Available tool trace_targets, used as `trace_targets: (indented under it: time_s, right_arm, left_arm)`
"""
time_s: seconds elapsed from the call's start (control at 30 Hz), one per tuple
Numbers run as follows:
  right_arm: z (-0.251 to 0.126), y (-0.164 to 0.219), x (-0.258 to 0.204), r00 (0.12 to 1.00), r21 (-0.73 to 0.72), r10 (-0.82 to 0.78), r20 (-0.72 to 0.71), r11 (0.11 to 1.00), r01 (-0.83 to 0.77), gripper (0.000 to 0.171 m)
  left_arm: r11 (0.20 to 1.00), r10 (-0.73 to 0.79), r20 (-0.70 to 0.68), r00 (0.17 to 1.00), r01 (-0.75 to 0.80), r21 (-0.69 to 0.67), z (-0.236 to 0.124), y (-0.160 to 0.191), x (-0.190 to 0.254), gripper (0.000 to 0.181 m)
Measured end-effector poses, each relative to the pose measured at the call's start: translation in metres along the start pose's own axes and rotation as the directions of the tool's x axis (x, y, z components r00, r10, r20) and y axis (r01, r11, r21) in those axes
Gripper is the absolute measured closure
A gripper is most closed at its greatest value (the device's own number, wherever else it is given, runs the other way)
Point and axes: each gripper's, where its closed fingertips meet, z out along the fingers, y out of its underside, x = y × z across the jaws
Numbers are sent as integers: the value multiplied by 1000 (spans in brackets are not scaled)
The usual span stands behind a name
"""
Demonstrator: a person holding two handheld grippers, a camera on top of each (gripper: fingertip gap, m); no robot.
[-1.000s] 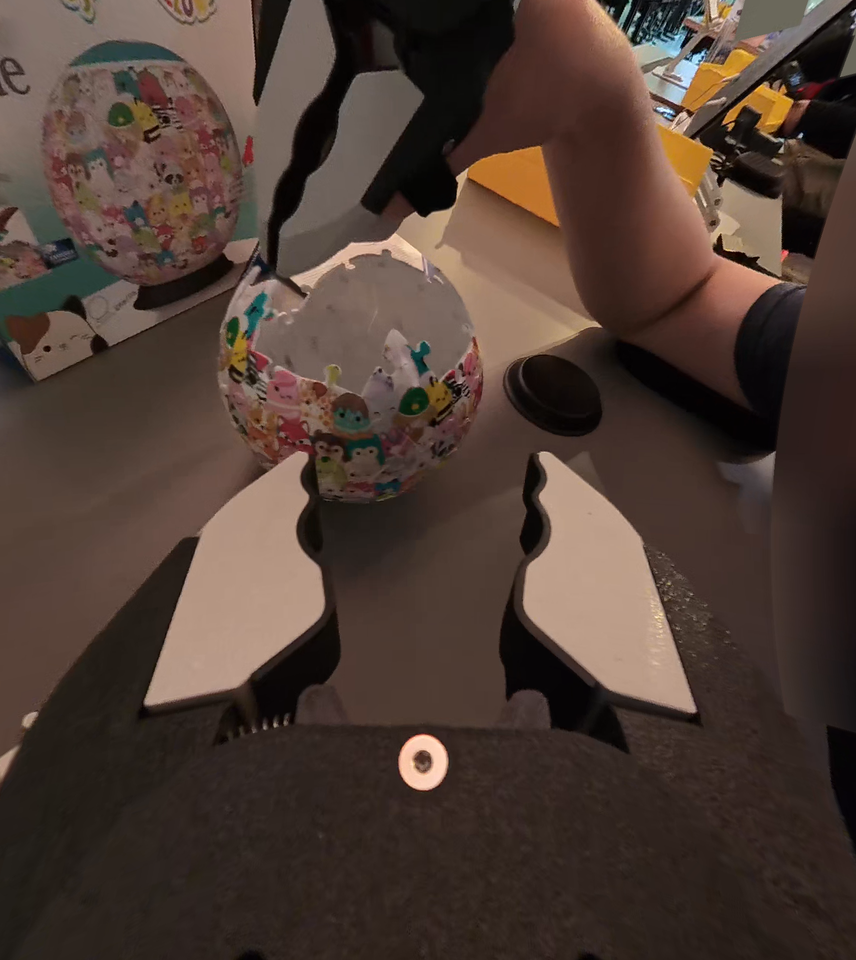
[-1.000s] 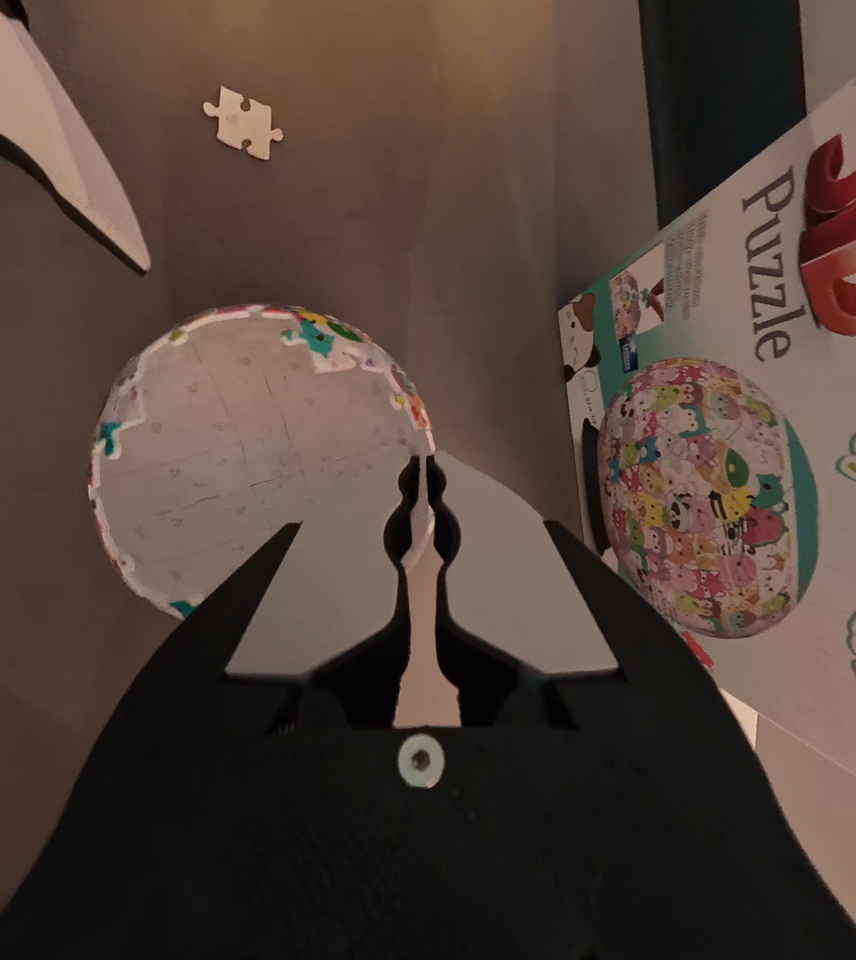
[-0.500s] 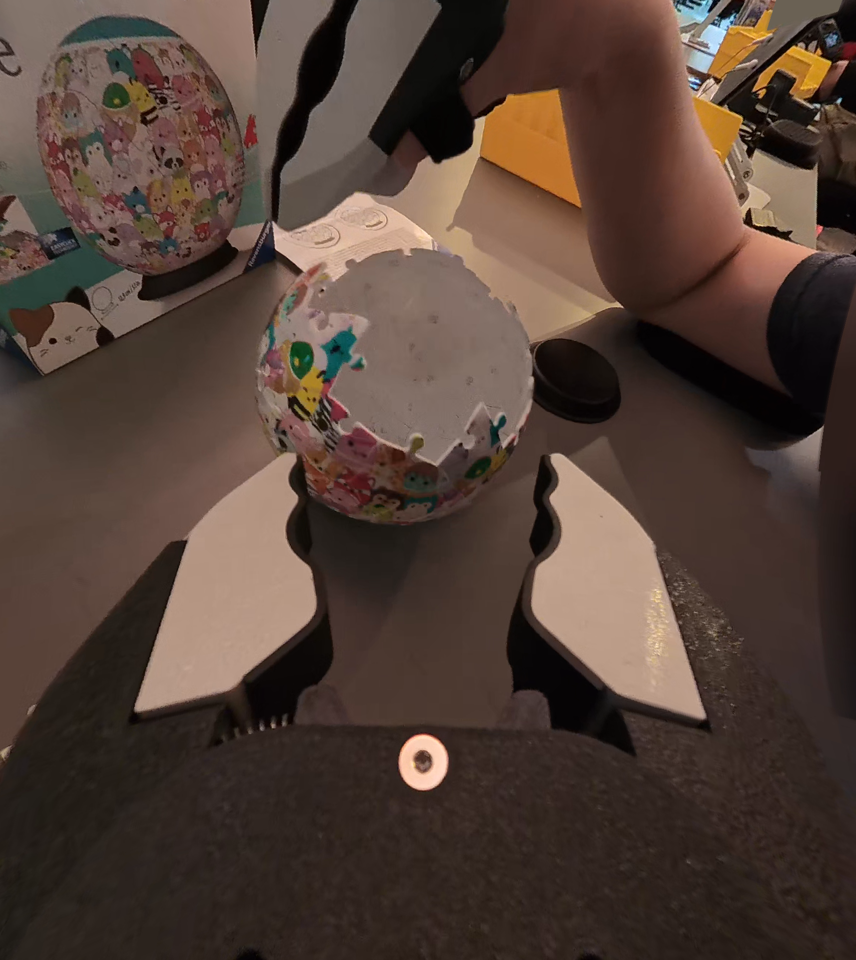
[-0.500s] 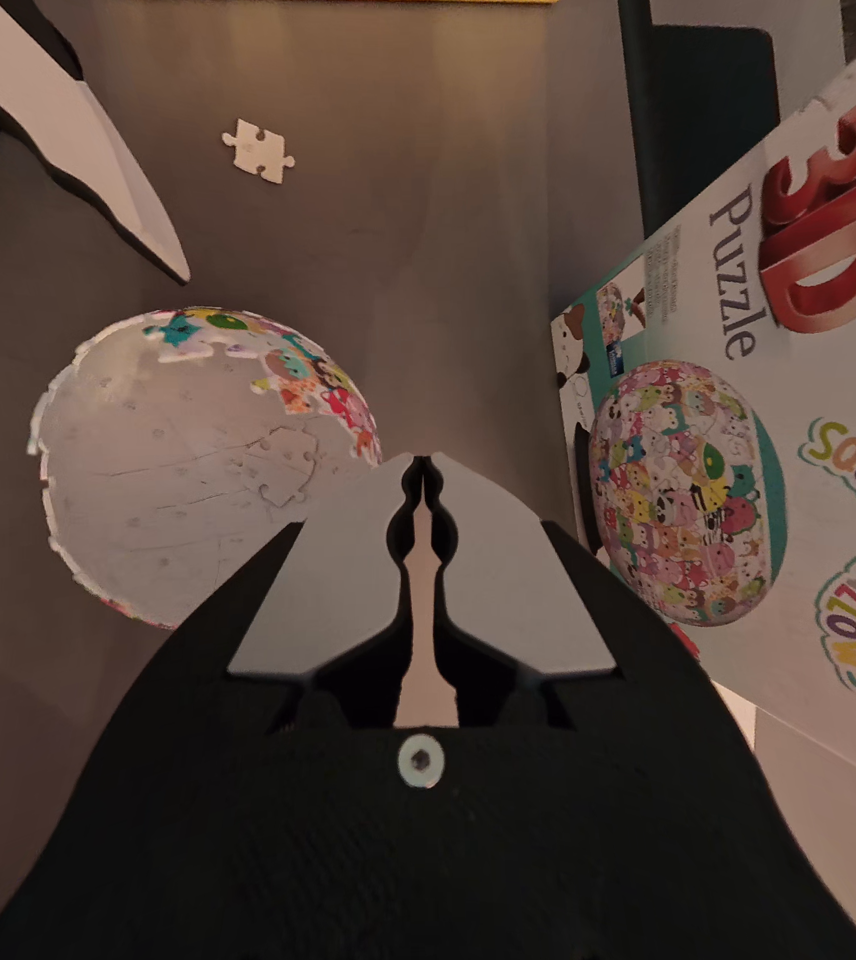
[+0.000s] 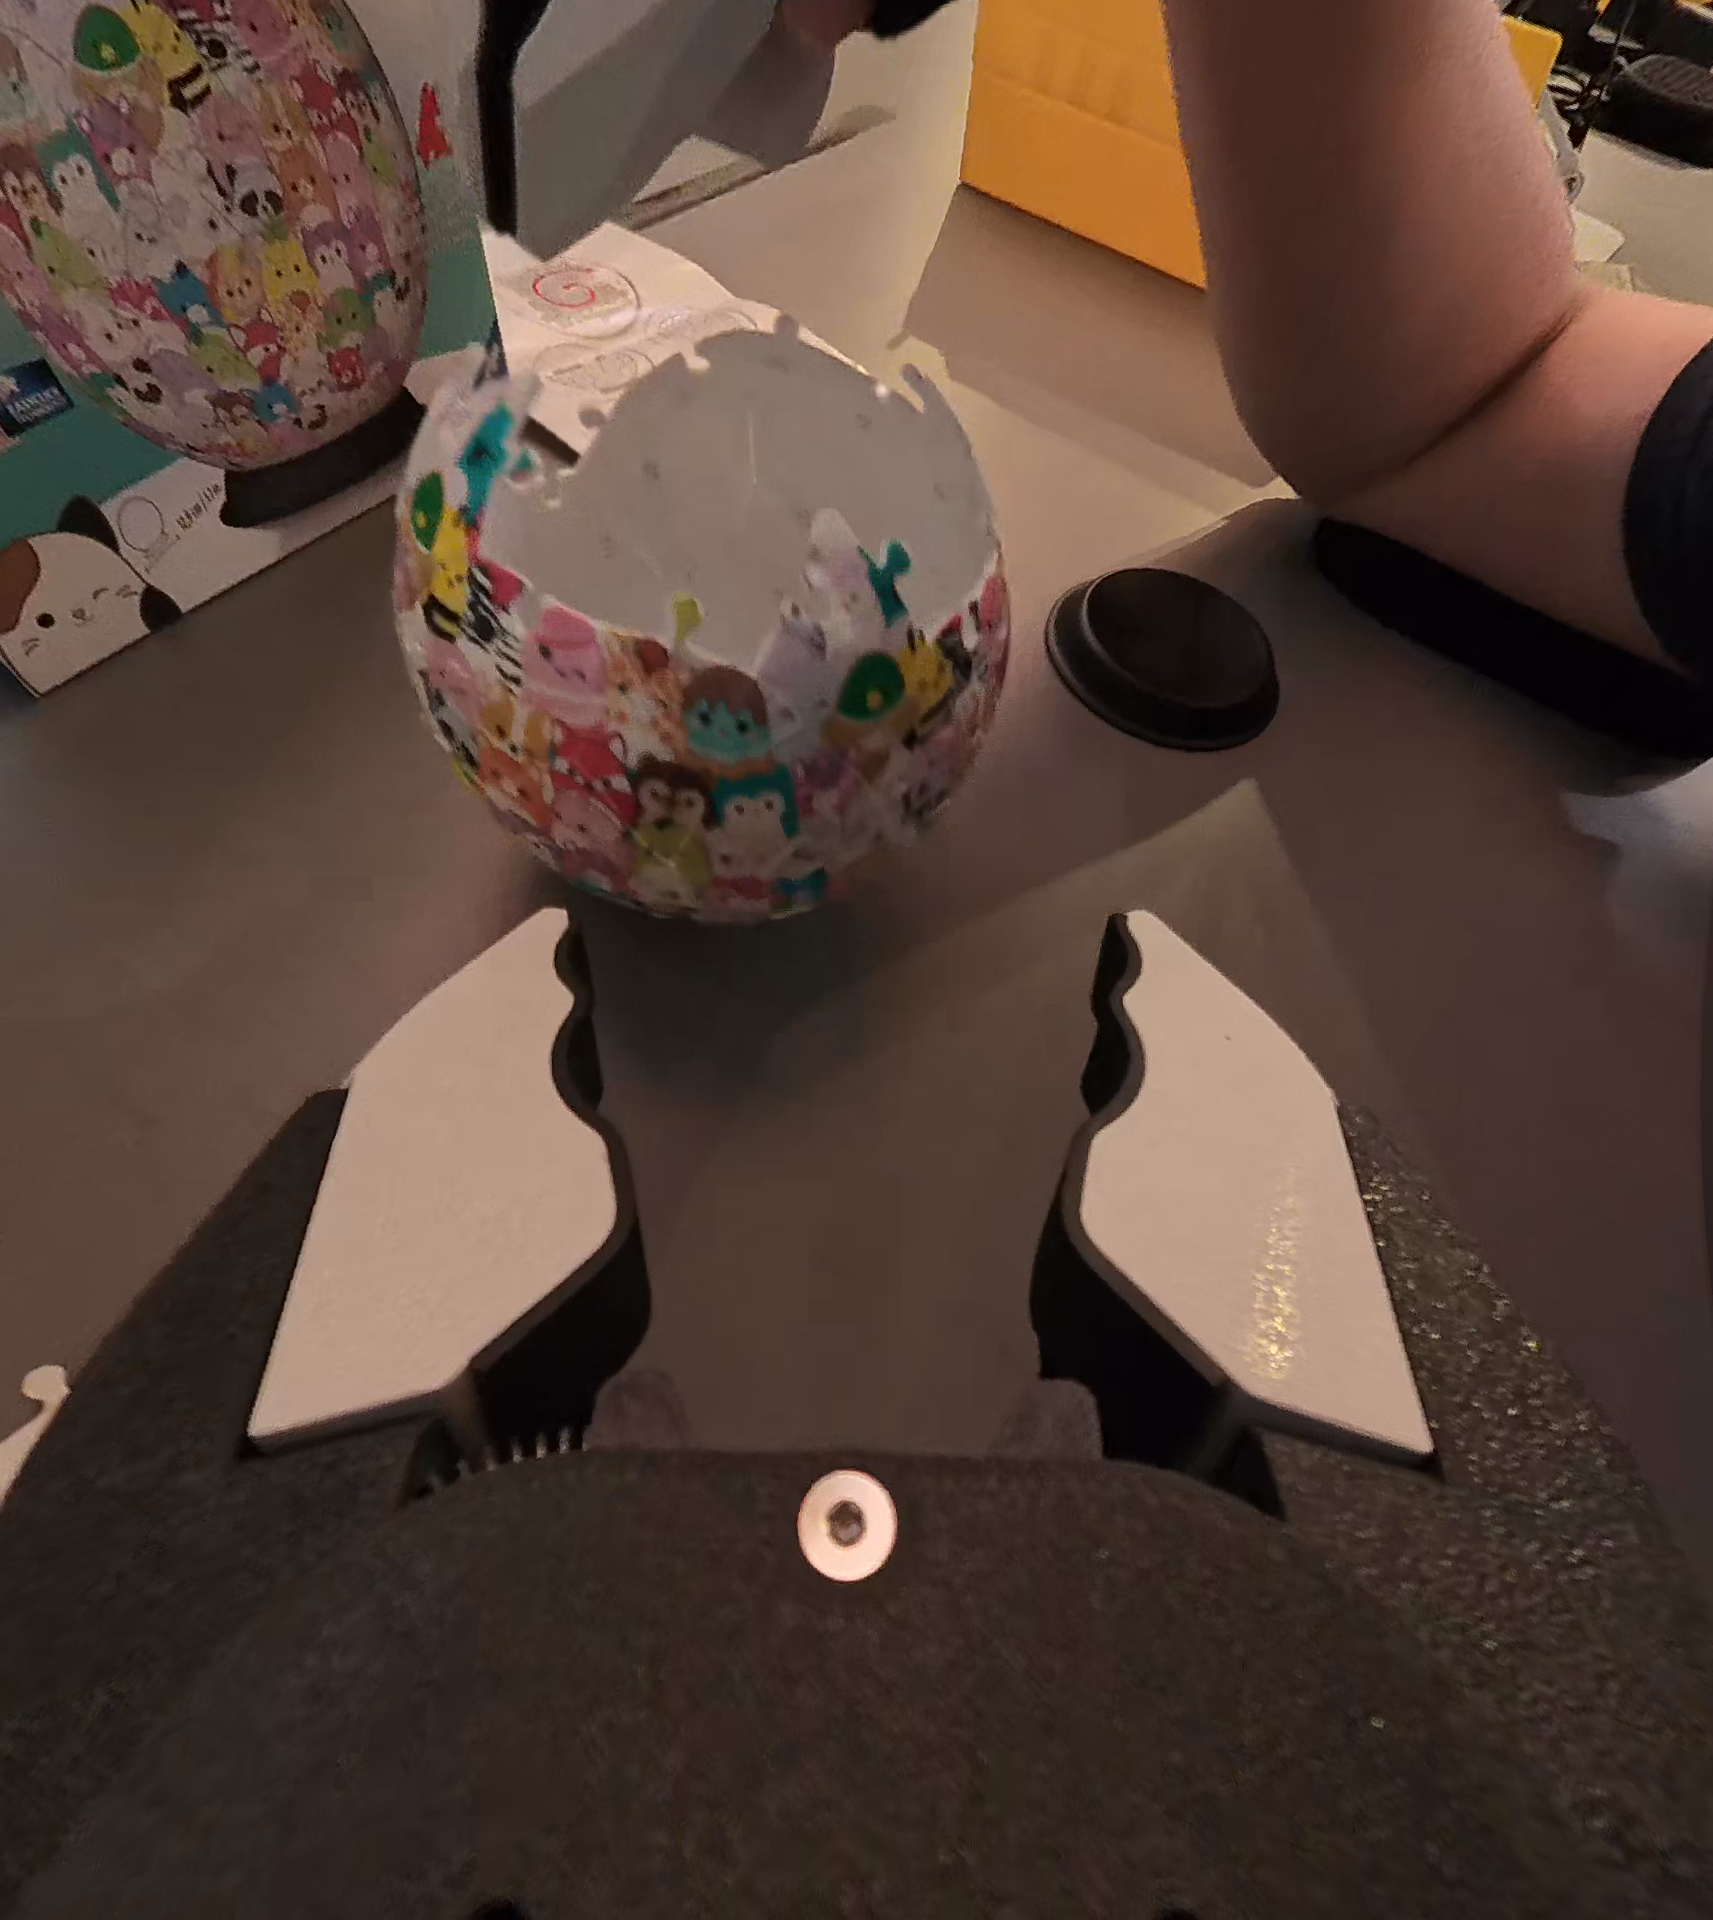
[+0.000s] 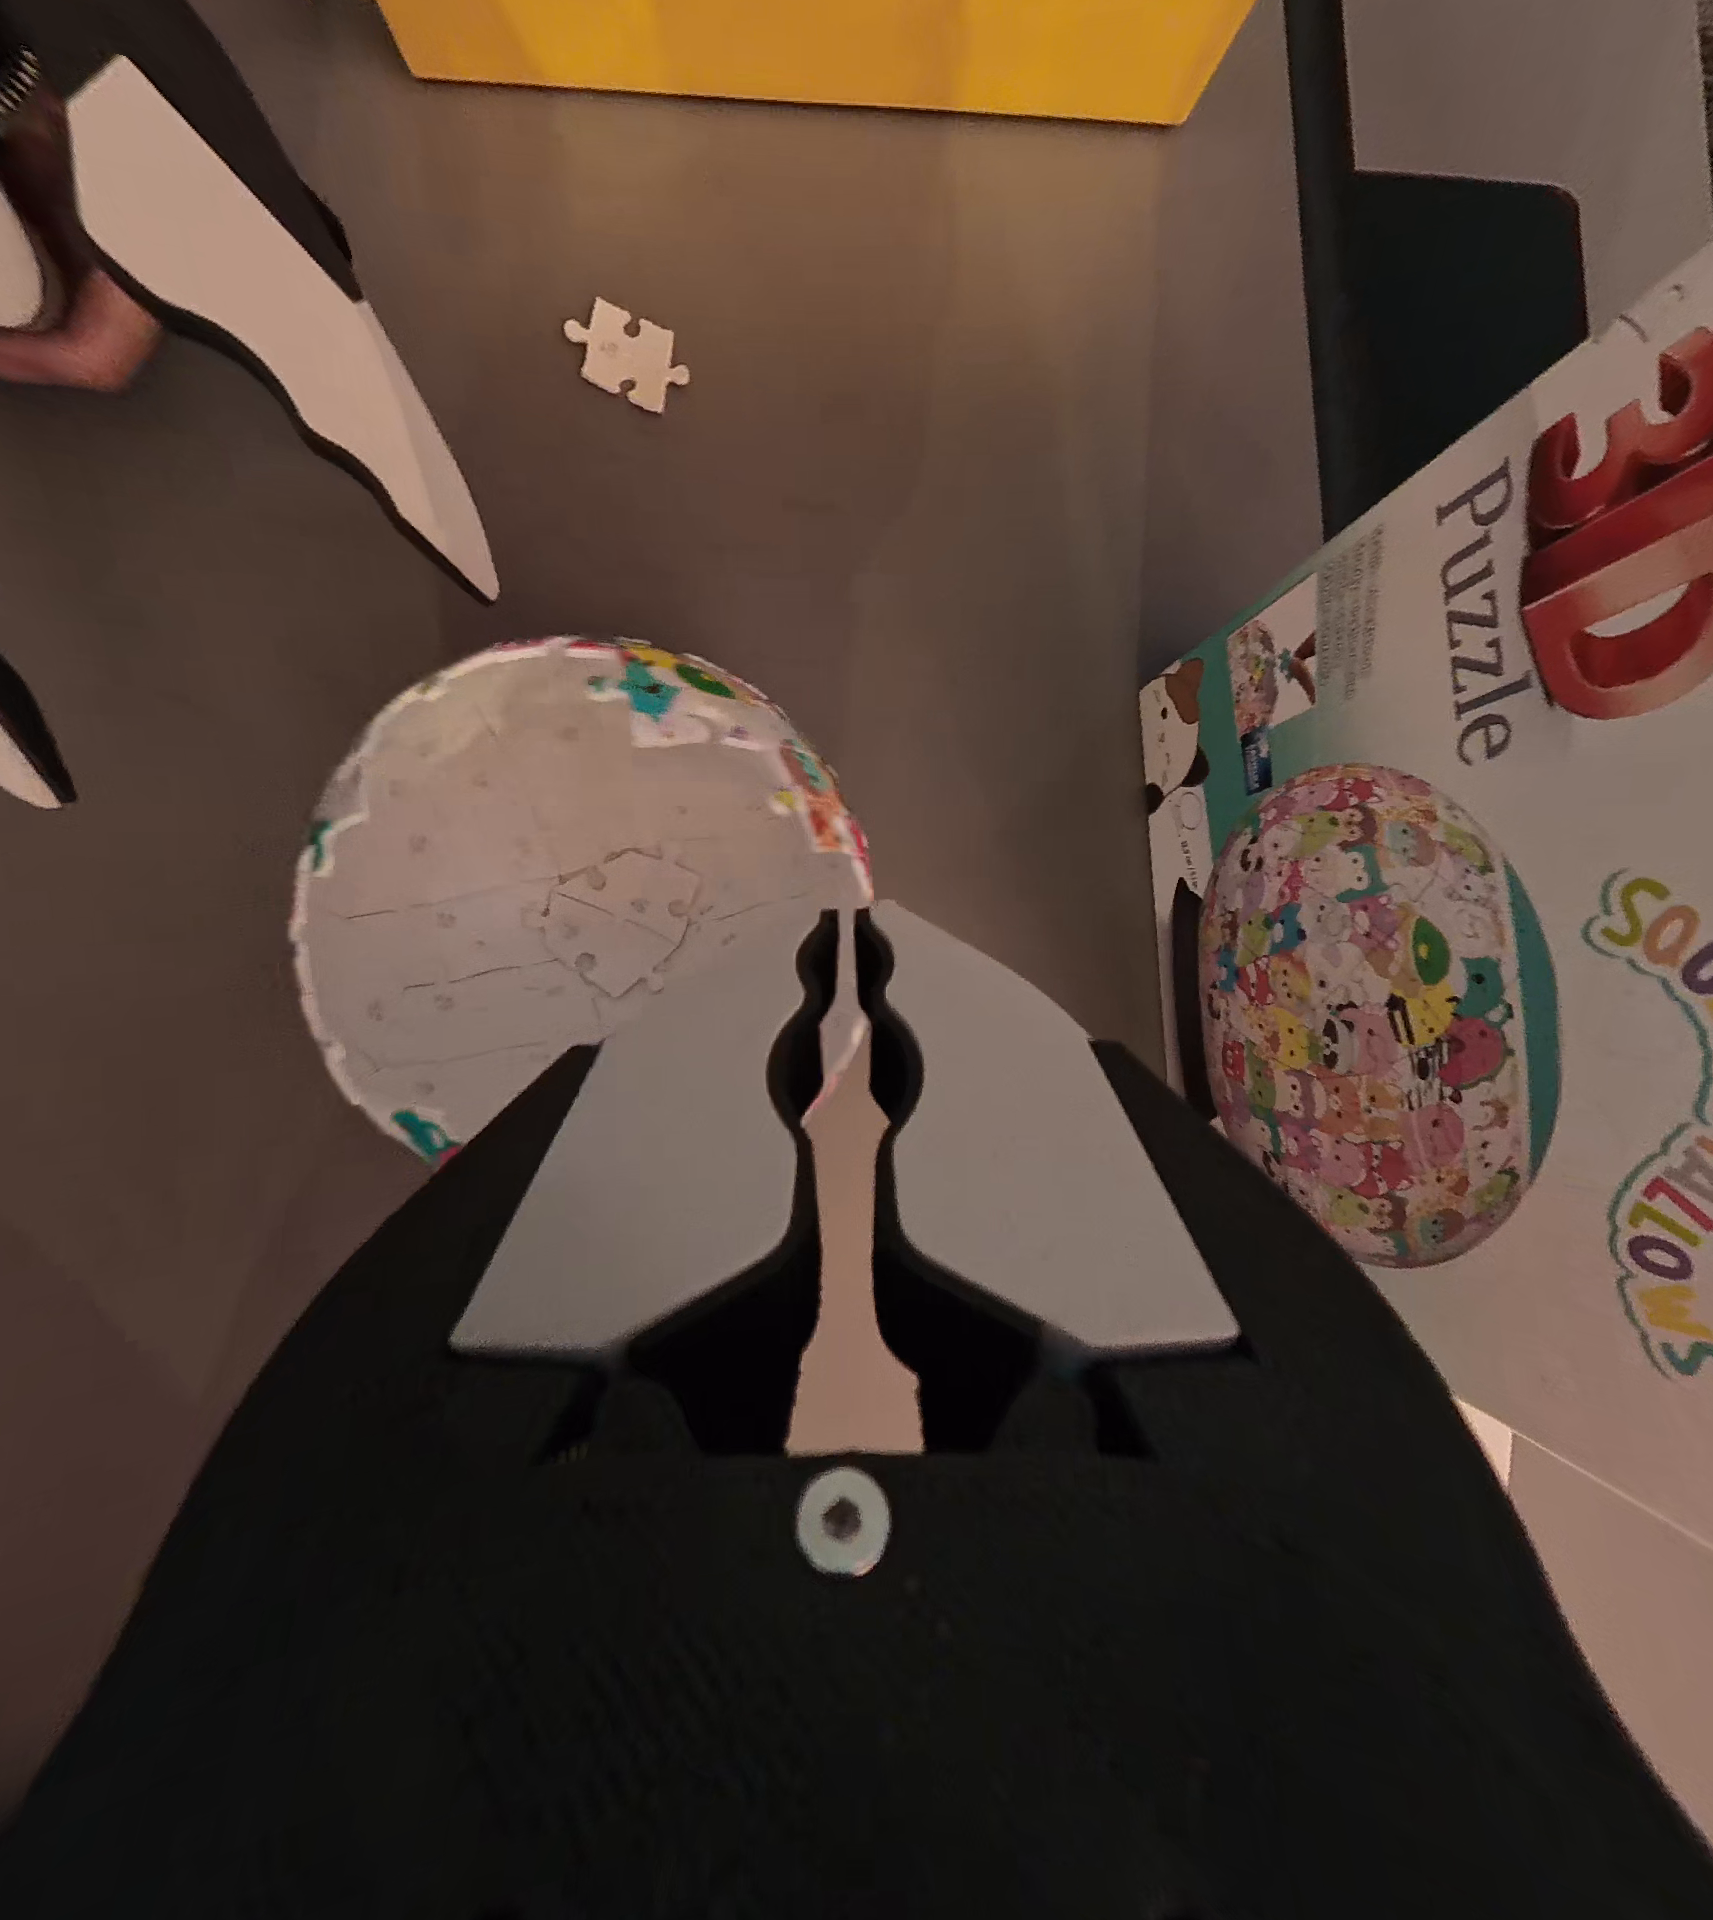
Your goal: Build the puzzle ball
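The half-built puzzle ball stands on the grey table, an open shell with colourful cartoon animals outside and a white inside. My left gripper is open and empty, just short of the ball's near side. My right gripper is shut with nothing visible between its fingers. It hangs above the ball by the right part of its rim, and in the left wrist view it is a little above the rim, apart from it. A loose white puzzle piece lies on the table beyond the ball.
The puzzle box stands left of the ball and shows at the right in the right wrist view. A black round stand lies right of the ball. A person's forearm crosses above. A yellow bin and a paper sheet are behind. My hands' fingertips stand some 15 cm from each other. Between my left fingertips and the loose white puzzle piece there is roughly 12 cm.
My right gripper left the ball's rim and rose. The ball tipped its opening toward the left camera, then rocked back to face more upward. My left gripper stayed open.
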Motion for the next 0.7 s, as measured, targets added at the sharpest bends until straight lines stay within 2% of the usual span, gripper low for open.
trace_targets:
  time_s: [0.37,0.57,0.7]
  right_arm:
    - [-14,7,14,1000,36,-1,-14,999,1,147]
    - [-35,20,15,997,104,-22,-78,994,30,133]
    - [-39,34,-5,998,214,2,-63,977,12,121]
  left_arm:
    - [1000,-10,71,997,8,18,-8,8,-7,88]
    - [992,90,121,989,-100,78,-26,4,-18,85]
    - [966,193,158,968,-216,141,-30,-3,-26,81]
